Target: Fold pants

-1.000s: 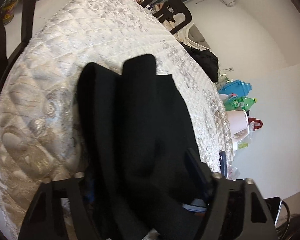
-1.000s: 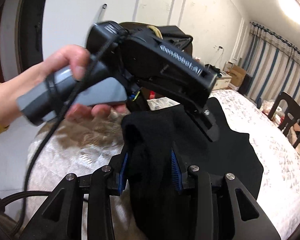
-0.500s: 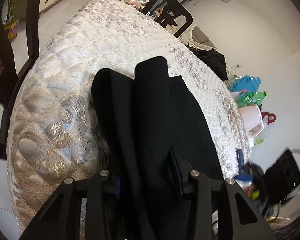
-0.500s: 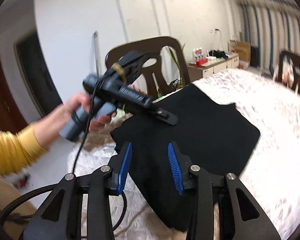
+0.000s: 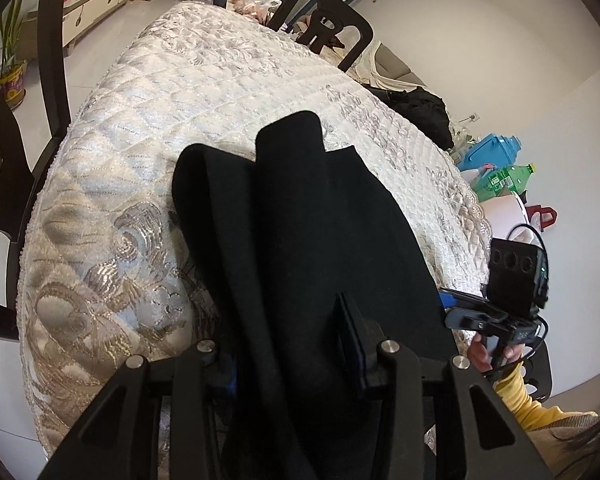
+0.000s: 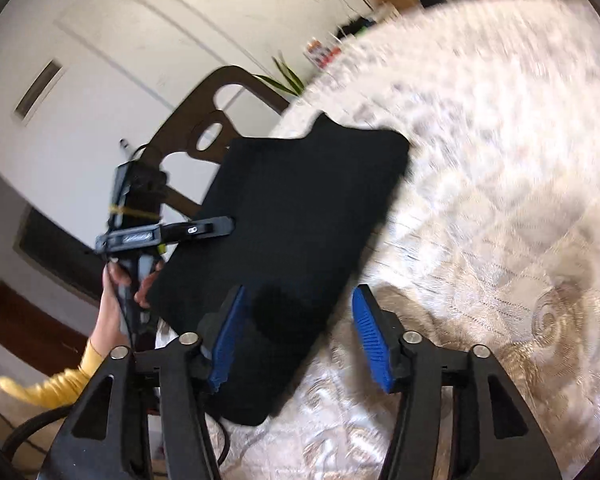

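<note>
The black pants (image 5: 312,248) lie folded in a long strip on the quilted white tablecloth (image 5: 188,92). My left gripper (image 5: 292,356) is shut on the near end of the pants; cloth bulges up between its fingers and hides the pads. In the right wrist view the pants (image 6: 300,200) show as a flat black rectangle at the table's edge. My right gripper (image 6: 300,336) is open and empty, just above the near end of the pants. The left gripper (image 6: 204,232) shows there too, pinching the pants' left edge. The right gripper (image 5: 480,312) shows at the right of the left wrist view.
A dark wooden chair (image 6: 204,120) stands behind the pants at the table's edge. Another black chair (image 5: 324,28) stands at the far side. Dark clothes (image 5: 420,112) lie on the table's right edge. Bottles and a blue container (image 5: 496,168) stand beyond it.
My right gripper has let go of the pants, opened wide and pulled back to the right. The left gripper stays shut on the cloth and has lowered it onto the table.
</note>
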The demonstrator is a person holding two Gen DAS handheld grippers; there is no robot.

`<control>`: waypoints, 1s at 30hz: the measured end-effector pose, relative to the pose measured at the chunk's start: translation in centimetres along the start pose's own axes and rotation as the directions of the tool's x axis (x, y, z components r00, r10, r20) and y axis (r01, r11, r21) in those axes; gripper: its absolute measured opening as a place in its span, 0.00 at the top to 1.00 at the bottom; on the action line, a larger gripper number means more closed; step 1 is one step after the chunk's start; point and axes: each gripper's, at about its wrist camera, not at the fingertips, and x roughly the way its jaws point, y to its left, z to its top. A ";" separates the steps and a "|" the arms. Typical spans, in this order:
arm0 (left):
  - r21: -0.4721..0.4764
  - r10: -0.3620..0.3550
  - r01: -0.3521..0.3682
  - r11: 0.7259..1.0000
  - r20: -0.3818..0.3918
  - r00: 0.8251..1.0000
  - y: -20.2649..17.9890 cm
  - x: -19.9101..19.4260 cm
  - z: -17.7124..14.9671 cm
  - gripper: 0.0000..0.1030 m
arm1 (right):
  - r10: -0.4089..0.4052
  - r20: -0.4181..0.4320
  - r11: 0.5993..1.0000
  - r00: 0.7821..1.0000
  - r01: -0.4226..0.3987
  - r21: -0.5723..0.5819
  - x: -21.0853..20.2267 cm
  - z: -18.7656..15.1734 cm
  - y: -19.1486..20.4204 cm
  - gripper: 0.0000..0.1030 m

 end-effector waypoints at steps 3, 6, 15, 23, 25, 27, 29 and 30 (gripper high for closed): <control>0.008 0.009 -0.009 1.000 -0.001 1.000 -0.3 0.1 0.1 0.57 | 0.019 -0.027 1.000 0.999 -0.020 -0.023 0.4 0.5 0.5 0.44; 0.016 0.017 -0.017 1.000 -0.005 1.000 -0.6 0.2 0.2 0.53 | 0.039 -0.039 0.999 0.998 -0.040 -0.017 1.2 1.2 0.6 0.43; 0.033 0.035 -0.035 0.999 -0.017 0.999 -1.7 1.0 0.6 0.38 | 0.086 -0.067 0.995 0.994 -0.083 0.052 3.6 2.5 1.0 0.40; 0.060 0.174 -0.173 0.983 -0.016 0.985 -3.4 1.6 0.8 0.43 | -0.013 -0.048 0.998 0.999 0.016 0.060 3.8 2.2 1.3 0.57; 0.046 0.213 -0.212 0.976 -0.011 0.977 -3.7 1.6 0.8 0.46 | -0.035 -0.040 0.997 0.999 0.038 0.066 3.7 2.0 1.2 0.63; 0.032 0.240 -0.240 0.970 -0.002 0.971 -4.0 1.4 0.9 0.51 | -0.037 -0.028 0.997 0.999 0.038 0.063 3.3 1.9 1.3 0.68; 0.016 0.259 -0.259 0.966 0.010 0.966 -4.3 1.2 0.9 0.59 | -0.046 -0.009 0.998 0.999 0.046 0.037 2.9 1.9 1.8 0.72; 0.011 0.268 -0.268 0.963 0.016 0.963 -4.5 1.0 1.0 0.61 | -0.051 -0.002 0.998 0.999 0.051 0.026 2.7 1.8 2.0 0.73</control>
